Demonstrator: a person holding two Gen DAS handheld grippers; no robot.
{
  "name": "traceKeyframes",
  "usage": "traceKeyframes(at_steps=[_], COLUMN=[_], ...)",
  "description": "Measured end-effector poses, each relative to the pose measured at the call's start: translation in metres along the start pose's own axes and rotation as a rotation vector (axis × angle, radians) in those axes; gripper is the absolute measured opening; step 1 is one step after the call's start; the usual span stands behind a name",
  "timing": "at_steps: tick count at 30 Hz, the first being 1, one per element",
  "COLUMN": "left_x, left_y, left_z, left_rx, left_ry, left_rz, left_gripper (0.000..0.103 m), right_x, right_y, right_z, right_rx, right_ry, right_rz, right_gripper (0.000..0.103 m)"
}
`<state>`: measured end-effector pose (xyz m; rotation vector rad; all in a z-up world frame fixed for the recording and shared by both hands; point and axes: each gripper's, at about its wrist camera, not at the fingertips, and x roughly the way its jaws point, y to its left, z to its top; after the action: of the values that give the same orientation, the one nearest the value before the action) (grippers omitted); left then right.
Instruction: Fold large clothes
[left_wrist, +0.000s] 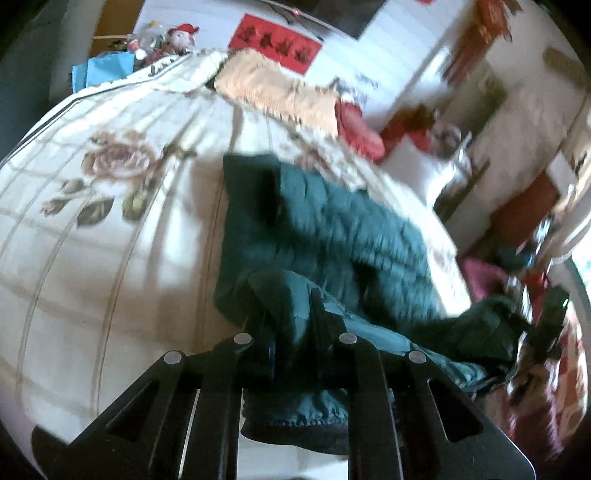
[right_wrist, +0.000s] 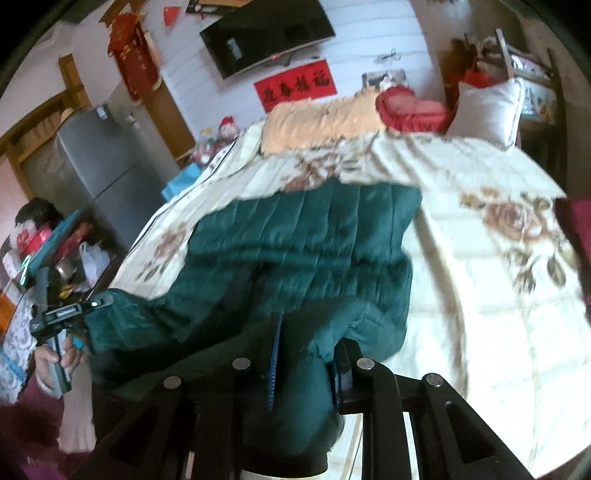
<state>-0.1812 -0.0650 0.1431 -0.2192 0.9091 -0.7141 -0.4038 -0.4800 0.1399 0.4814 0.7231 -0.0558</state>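
A dark green quilted jacket (left_wrist: 332, 229) lies on a bed with a cream floral quilt (left_wrist: 110, 221); it also shows in the right wrist view (right_wrist: 295, 240). My left gripper (left_wrist: 291, 325) is shut on a bunched cuff end of the jacket, which hangs between its fingers. My right gripper (right_wrist: 306, 354) is shut on another bunched end of the jacket near the bed's front edge. The left gripper also shows in the right wrist view (right_wrist: 74, 310), held by a hand and clamped on the jacket's left end.
A peach blanket (right_wrist: 317, 122), a red heart cushion (right_wrist: 410, 107) and a white pillow (right_wrist: 487, 110) lie at the bed's far end. A grey fridge (right_wrist: 99, 158) and cluttered shelves (right_wrist: 48, 251) stand at the left. A TV (right_wrist: 266, 33) hangs on the wall.
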Motion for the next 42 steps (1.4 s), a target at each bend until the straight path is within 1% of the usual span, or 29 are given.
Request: traceKeyframes(at_steps=[3,5,7,10,12,14,16,19,23,25,26,28,29,31,32,33,34,35,36,37,38,39,40,42], left_x=[0.015,0.028,0.045,0.077,0.095,0.112,0.127,0.153,0.182,0.193,0.2,0.211,0.214,0.214,0.213,0.21,0.207,0.201,0.193,0.183,0.173,0.161,0.155,0.146], left_y=[-0.002,-0.001,0.002,0.004,0.007,0.014,0.022,0.031,0.038,0.044,0.048,0.053,0.056,0.06,0.061,0.065,0.067,0.07,0.072,0.071,0.069,0.067,0.064,0.057], left_z=[0.033,0.052,0.071,0.097,0.111,0.124,0.136,0.15,0.158,0.159,0.16,0.16,0.16,0.161,0.164,0.168,0.17,0.173,0.177,0.18,0.183,0.185,0.186,0.186], left_rx=[-0.031,-0.052,-0.077,-0.088,-0.103,-0.127,-0.159,-0.192,-0.213,-0.239,-0.258,-0.291,-0.307,-0.315,-0.316,-0.324,-0.336,-0.353,-0.363,-0.361,-0.351,-0.338,-0.331,-0.314], left_ry=[-0.034,-0.043,-0.044,-0.046,-0.041,-0.039,-0.035,-0.016,0.001,0.004,0.011,0.023,0.03,0.037,0.051,0.066,0.068,0.066,0.048,0.009,-0.032,-0.076,-0.096,-0.102], left_rz=[-0.004,0.004,0.013,0.072,0.097,0.109,0.11,0.122,0.148,0.15,0.144,0.132,0.118,0.08,0.054,0.008,-0.029,-0.082,-0.116,-0.115,-0.096,-0.08,-0.081,-0.087], left_gripper=[0.013,0.013,0.013,0.013,0.013,0.013,0.013,0.013,0.013,0.014,0.016,0.019,0.02,0.024,0.028,0.034,0.037,0.046,0.057,0.064,0.076,0.083,0.084,0.084], right_x=[0.016,0.024,0.04,0.067,0.085,0.098,0.117,0.14,0.178,0.19,0.197,0.209,0.215,0.212,0.208,0.203,0.197,0.19,0.184,0.174,0.168,0.155,0.147,0.137], right_y=[-0.011,-0.019,-0.028,-0.033,-0.036,-0.044,-0.058,-0.076,-0.09,-0.096,-0.099,-0.104,-0.108,-0.116,-0.117,-0.118,-0.117,-0.116,-0.114,-0.11,-0.107,-0.101,-0.095,-0.079], right_z=[0.03,0.046,0.066,0.093,0.109,0.119,0.133,0.144,0.15,0.151,0.15,0.148,0.147,0.145,0.146,0.146,0.147,0.149,0.151,0.154,0.156,0.16,0.162,0.164], right_rx=[0.028,0.052,0.083,0.098,0.098,0.108,0.146,0.199,0.231,0.254,0.257,0.269,0.295,0.34,0.349,0.352,0.355,0.353,0.349,0.339,0.326,0.296,0.279,0.238], right_ry=[-0.016,-0.022,-0.03,-0.026,-0.022,-0.018,-0.011,0.007,0.04,0.04,0.035,0.05,0.063,0.043,0.031,0.022,0.008,-0.006,-0.023,-0.057,-0.079,-0.116,-0.135,-0.159], right_rz=[-0.031,-0.042,-0.06,-0.103,-0.141,-0.159,-0.176,-0.177,-0.212,-0.22,-0.219,-0.207,-0.19,-0.151,-0.136,-0.124,-0.106,-0.087,-0.082,-0.103,-0.124,-0.143,-0.146,-0.125], right_gripper=[0.02,0.02,0.02,0.02,0.02,0.02,0.02,0.02,0.02,0.02,0.02,0.027,0.029,0.033,0.037,0.038,0.046,0.06,0.068,0.079,0.084,0.084,0.084,0.084])
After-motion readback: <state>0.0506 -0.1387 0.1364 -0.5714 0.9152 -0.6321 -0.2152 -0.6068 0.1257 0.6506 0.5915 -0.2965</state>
